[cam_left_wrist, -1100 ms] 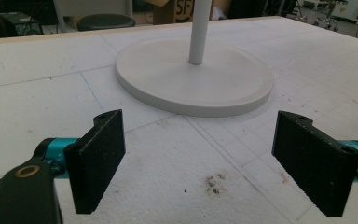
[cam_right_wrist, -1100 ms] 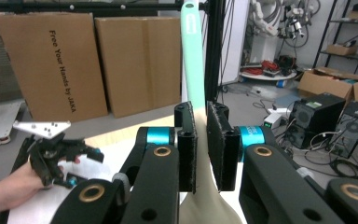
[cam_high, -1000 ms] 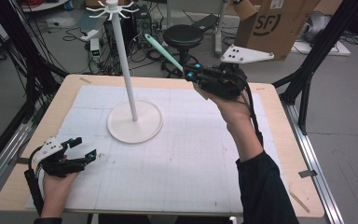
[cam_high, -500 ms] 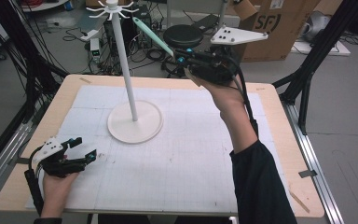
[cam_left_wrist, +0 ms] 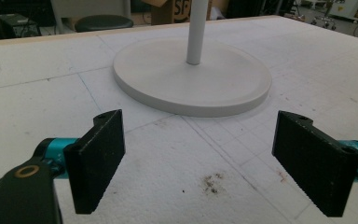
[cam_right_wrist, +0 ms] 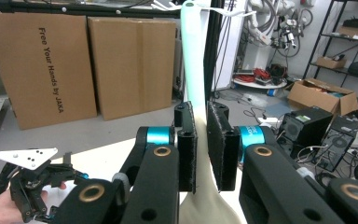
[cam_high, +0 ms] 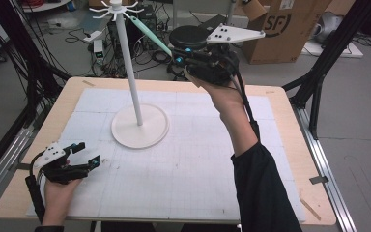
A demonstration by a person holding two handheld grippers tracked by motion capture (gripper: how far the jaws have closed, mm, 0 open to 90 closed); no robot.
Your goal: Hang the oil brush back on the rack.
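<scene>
Right gripper jaws clamp the pale-green spatula handle between them; left gripper jaws gape empty.

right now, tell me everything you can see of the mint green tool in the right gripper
The mint green tool is long, slim and flat, plastic-looking, pale and smooth. The right gripper clamps its wider lower end between black pads. It slants up to the white stand's top hooks, its tip with a small hole right at one hook.

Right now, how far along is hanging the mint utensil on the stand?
Done: the right tool has clamped the mint utensil and lifted it to the stand's hooks. In hand: its tip sits beside a hook, not visibly hung. Left: hooking and releasing. The left tool rests open on the table.
</scene>
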